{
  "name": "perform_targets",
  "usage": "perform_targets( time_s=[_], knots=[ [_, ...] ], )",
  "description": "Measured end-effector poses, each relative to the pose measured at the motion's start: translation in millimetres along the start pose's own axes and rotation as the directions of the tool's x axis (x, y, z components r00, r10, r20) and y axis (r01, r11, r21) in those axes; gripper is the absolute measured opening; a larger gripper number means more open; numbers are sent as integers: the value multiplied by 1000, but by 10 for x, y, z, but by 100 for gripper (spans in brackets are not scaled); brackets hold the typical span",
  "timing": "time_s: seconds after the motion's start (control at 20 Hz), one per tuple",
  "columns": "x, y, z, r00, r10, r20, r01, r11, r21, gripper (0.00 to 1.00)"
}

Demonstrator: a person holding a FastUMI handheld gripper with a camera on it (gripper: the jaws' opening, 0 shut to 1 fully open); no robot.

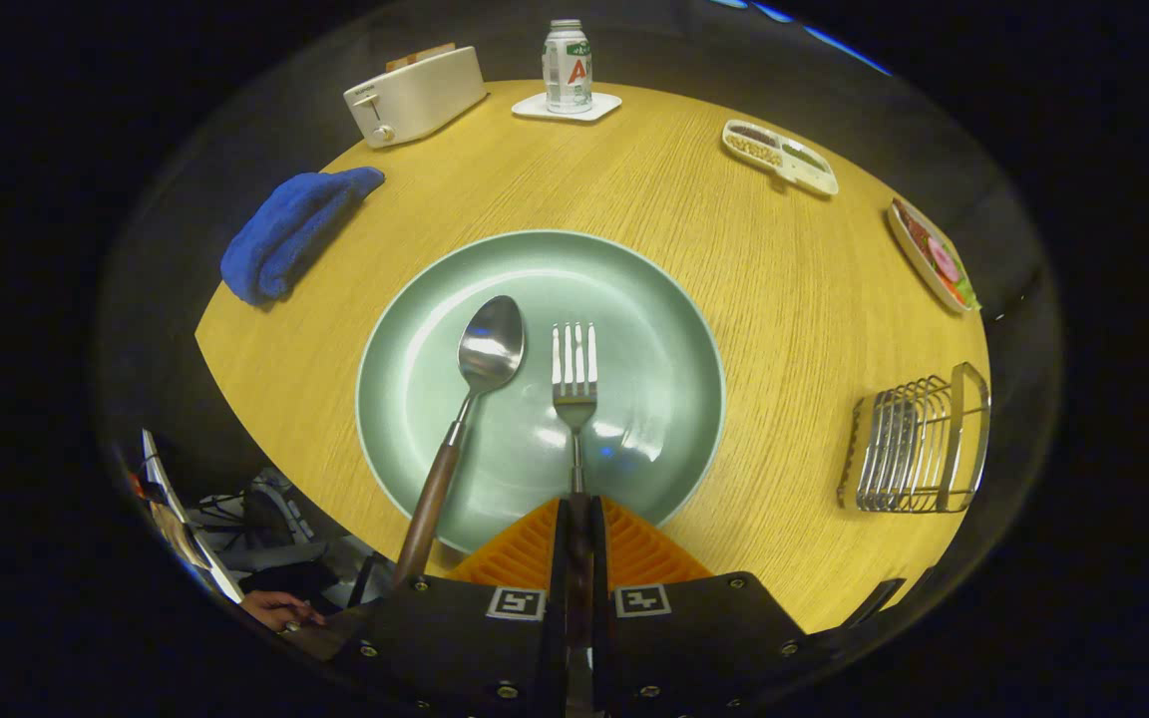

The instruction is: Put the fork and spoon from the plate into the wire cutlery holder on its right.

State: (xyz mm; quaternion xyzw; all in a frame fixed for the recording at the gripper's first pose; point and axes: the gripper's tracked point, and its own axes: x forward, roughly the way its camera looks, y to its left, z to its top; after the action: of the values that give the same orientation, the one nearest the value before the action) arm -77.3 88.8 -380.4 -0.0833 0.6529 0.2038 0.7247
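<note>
A pale green plate (664, 329) lies on the round wooden table just ahead of my fingers. On it a fork (574, 374) points away from me, its brown handle running back between my two fingers. My gripper (576, 514) is shut on the fork handle at the plate's near rim. To the fork's left a spoon (488, 349) rests on the plate, its brown handle sticking out over the near rim. The wire cutlery holder (919, 444) stands on the table to the right of the plate, apart from it.
Beyond the plate stand a white toaster (415, 95) and a can (567, 65) on a white coaster. A blue cloth (285, 234) lies at the left edge. Two snack trays (779, 155) (934, 261) sit at the far right. A hand (275, 606) shows below the table edge.
</note>
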Motion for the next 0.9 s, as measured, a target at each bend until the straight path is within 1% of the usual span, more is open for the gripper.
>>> perform_targets(
  time_s=[0.05, 0.1, 0.3, 0.35, 0.45, 0.5, 0.75, 0.9],
  knots=[
    [-17, -9, 6, 1000, 1, -8, -1, 1000, 3, 11],
    [-43, -17, 24, 1000, -7, -23, 6, 1000, -23, 2],
    [17, -53, 100, 998, -24, -66, 15, 993, -119, 1],
    [-2, -50, 96, 997, -14, -81, 3, 992, -129, 1],
    [-89, 4, 113, 993, 44, -113, -58, 991, -122, 1],
    [-156, -26, 139, 991, 51, -123, -67, 989, -129, 1],
    [-421, -300, 149, 983, 41, -180, -69, 986, -154, 1],
    [-672, -476, 114, 982, 26, -190, -66, 976, -207, 1]
  ],
)
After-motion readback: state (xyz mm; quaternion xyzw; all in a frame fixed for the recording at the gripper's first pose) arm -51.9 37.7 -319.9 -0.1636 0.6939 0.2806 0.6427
